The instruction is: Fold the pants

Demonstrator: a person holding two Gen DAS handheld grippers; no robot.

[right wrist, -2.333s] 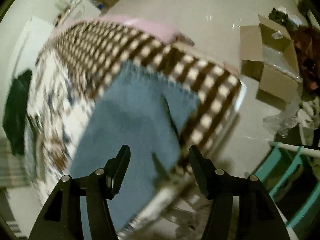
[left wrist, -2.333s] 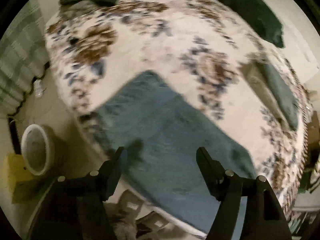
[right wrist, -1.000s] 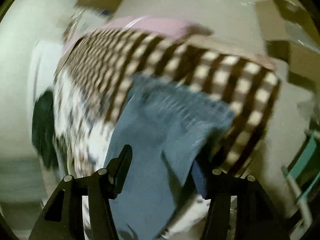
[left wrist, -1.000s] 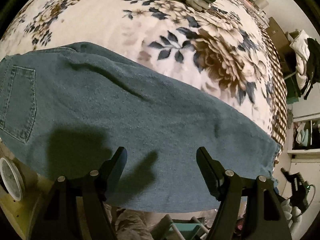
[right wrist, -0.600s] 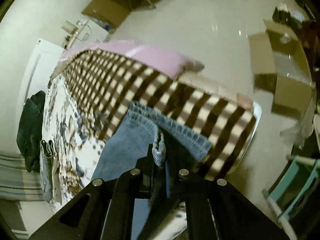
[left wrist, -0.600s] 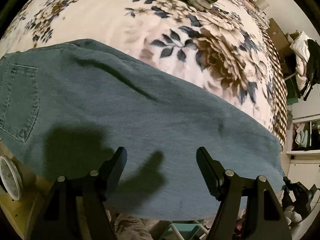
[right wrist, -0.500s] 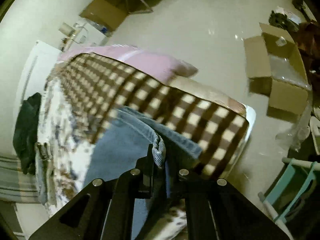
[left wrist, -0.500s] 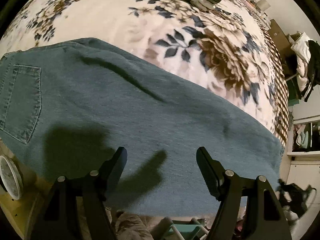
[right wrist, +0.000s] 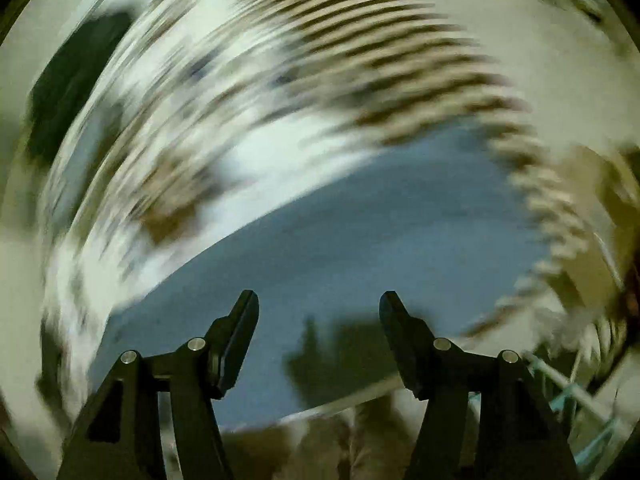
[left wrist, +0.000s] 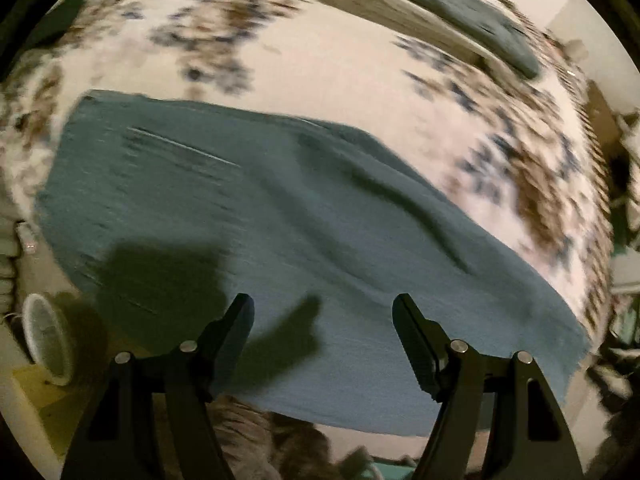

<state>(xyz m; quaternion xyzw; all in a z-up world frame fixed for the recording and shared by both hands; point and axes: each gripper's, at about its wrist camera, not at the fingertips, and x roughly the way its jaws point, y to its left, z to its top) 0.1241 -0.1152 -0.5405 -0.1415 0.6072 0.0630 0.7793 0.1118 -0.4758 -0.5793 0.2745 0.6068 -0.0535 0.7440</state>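
Note:
Blue denim pants [left wrist: 304, 232] lie flat across the near part of a floral bedspread [left wrist: 320, 76], running from upper left to lower right, with a long crease down the middle. My left gripper [left wrist: 323, 307] hovers over their near edge, open, with nothing between its fingers. The right wrist view is heavily blurred: the same pants [right wrist: 340, 240] spread below my right gripper [right wrist: 319, 304], whose jaws are opening and stand wide apart with no cloth between them.
Folded clothes [left wrist: 452, 28] are stacked at the far side of the bed. A dark garment [right wrist: 68, 92] lies at the bed's far left. A round white object [left wrist: 44, 340] sits on the floor at lower left. A checked blanket [right wrist: 392, 52] covers the bed's far end.
My right gripper has let go of the pant hem it was pinching and now stands open over flat denim. The left gripper has swept sideways along the pants, still open.

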